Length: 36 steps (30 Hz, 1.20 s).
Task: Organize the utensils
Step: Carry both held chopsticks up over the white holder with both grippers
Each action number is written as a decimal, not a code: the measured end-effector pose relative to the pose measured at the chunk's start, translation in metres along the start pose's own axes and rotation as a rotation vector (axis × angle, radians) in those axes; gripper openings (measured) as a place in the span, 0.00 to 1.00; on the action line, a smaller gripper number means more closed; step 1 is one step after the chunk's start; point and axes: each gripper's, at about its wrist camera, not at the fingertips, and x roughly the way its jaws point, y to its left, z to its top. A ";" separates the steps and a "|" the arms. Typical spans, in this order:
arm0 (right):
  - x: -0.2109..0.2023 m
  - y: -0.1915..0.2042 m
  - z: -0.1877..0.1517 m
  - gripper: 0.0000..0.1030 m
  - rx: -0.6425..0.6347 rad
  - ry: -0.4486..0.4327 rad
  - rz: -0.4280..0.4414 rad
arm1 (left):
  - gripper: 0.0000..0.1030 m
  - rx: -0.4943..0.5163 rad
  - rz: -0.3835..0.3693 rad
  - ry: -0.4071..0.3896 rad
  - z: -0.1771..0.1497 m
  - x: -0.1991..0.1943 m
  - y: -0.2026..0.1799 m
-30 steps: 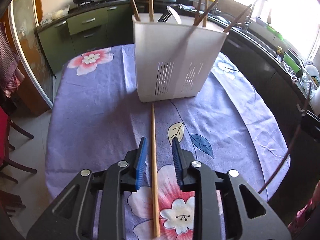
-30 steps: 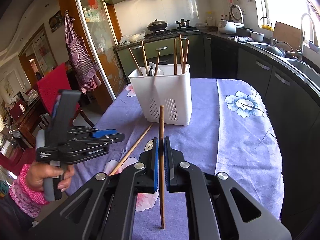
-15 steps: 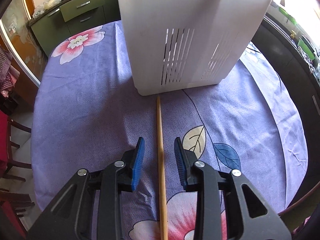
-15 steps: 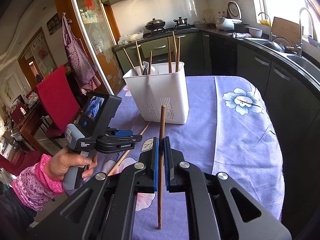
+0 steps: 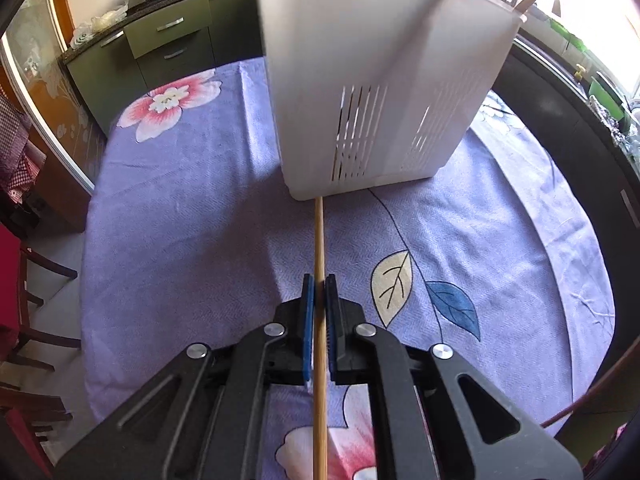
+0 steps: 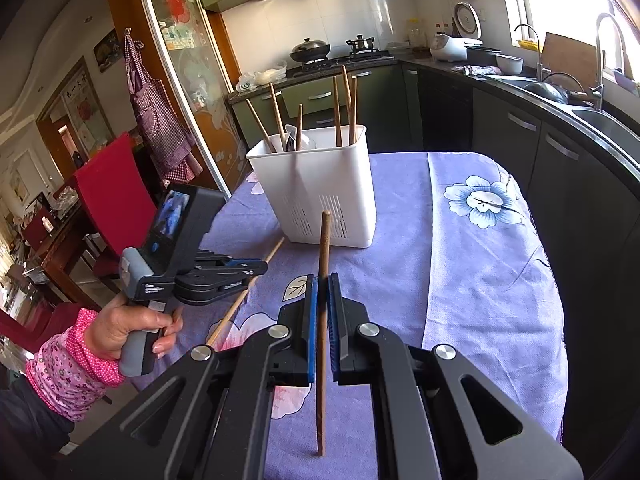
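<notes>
Purple tablecloth (image 5: 180, 220); left hand-held gripper (image 5: 319, 292) clamps pale chopstick (image 5: 319, 240) (tip touching holder (image 5: 360, 80)); right hand-held gripper (image 6: 323, 292) clamps dark chopstick (image 6: 323, 248).

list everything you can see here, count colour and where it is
utensil holder: one, white, slotted, standing on the table
chopsticks in the holder: about six, brown, upright or leaning
light chopstick: one, pale wood, lying on the cloth, far tip at the holder's base, between the left fingers
dark chopstick: one, dark brown, held upright by the right gripper
tablecloth: one, purple with flowers, covering the table
chair: one, red, left of the table
apron: one, checked, hanging by the door
wok: one, black, on the stove
rice cooker: one, white, on the counter
left gripper: black, blue pads, shut on the light chopstick
right gripper: black, blue pads, shut on the dark chopstick
left hand: one, pink floral sleeve
</notes>
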 end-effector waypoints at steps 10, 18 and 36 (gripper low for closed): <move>-0.018 0.010 -0.001 0.06 -0.019 -0.035 0.009 | 0.05 0.035 -0.050 -0.261 -0.048 -0.126 -0.003; -0.028 0.024 -0.001 0.06 -0.046 -0.053 0.019 | 0.05 0.047 -0.036 -0.370 -0.072 -0.174 -0.003; -0.031 0.050 0.027 0.06 -0.107 -0.077 0.040 | 0.05 0.057 -0.056 -0.427 -0.059 -0.196 -0.009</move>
